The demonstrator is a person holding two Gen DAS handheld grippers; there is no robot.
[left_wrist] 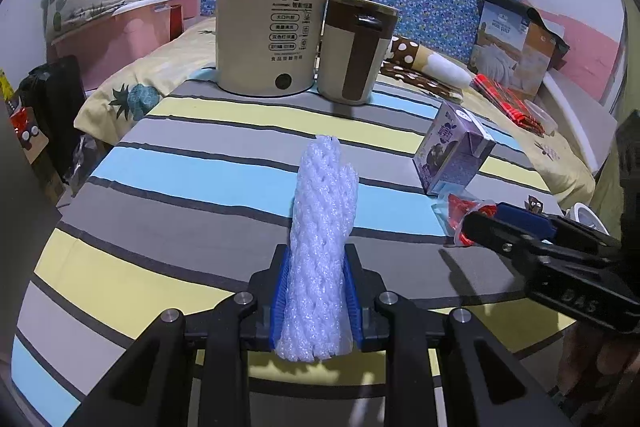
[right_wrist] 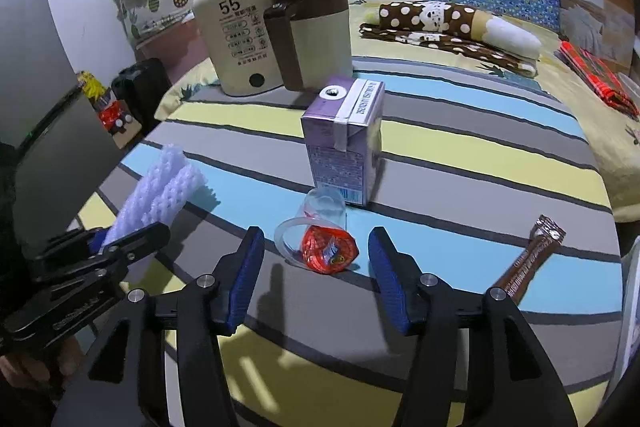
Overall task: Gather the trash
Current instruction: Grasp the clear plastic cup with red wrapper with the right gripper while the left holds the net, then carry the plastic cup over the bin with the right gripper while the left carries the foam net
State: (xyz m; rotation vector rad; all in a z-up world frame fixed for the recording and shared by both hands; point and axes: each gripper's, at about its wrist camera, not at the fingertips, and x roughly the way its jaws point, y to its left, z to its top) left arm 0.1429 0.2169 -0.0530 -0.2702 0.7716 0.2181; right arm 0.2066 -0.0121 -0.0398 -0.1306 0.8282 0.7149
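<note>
The left gripper (left_wrist: 316,291) is clamped on a white foam net sleeve (left_wrist: 322,227), which stands up between its blue pads at the bottom middle of the left wrist view. The right gripper (right_wrist: 316,267) hangs with its jaws spread wide and nothing in them, straddling a clear plastic cup with a red wrapper (right_wrist: 326,247) that lies on its side at the centre of the right wrist view.

To take the cup well, I'd judge the right hand should come down so both pads meet the crumpled red part, not the thin clear rim, which looks likely to slip or fold. The purple drink carton (right_wrist: 344,147) stands just behind the cup, so the fingers should stay clear of it. A brown snack wrapper (right_wrist: 528,259) lies at the lower right, possibly empty; hard to tell.

All of it sits on a striped tablecloth (right_wrist: 480,195), with a cream kettle (left_wrist: 268,31) and a lidded mug (left_wrist: 352,55) at the far edge. A bed with patterned bedding lies behind.
</note>
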